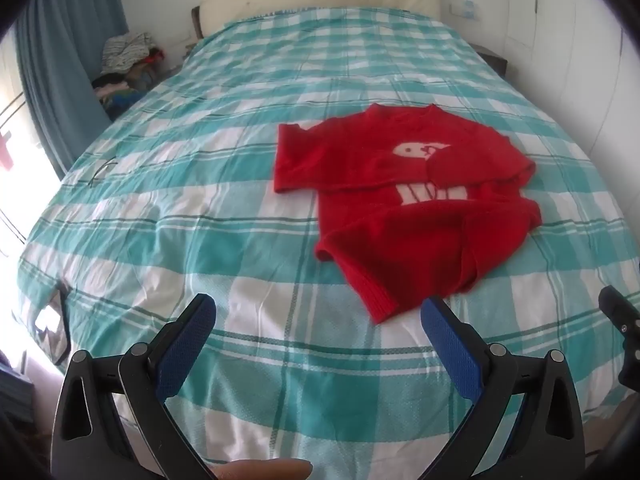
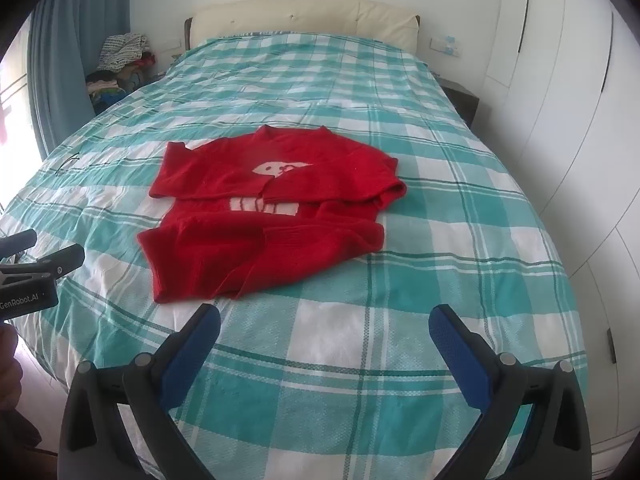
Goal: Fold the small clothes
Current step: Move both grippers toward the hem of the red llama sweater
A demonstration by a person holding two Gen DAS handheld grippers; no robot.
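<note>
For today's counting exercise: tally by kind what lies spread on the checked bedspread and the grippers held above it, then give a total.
Red sweater: 1
Grippers: 2, the left gripper and the right gripper, both open and empty
Total: 3

— What colours do I have on my feed?
— A red sweater with a pale pink motif, on my teal-and-white checked bedspread; blue curtain beyond it.
</note>
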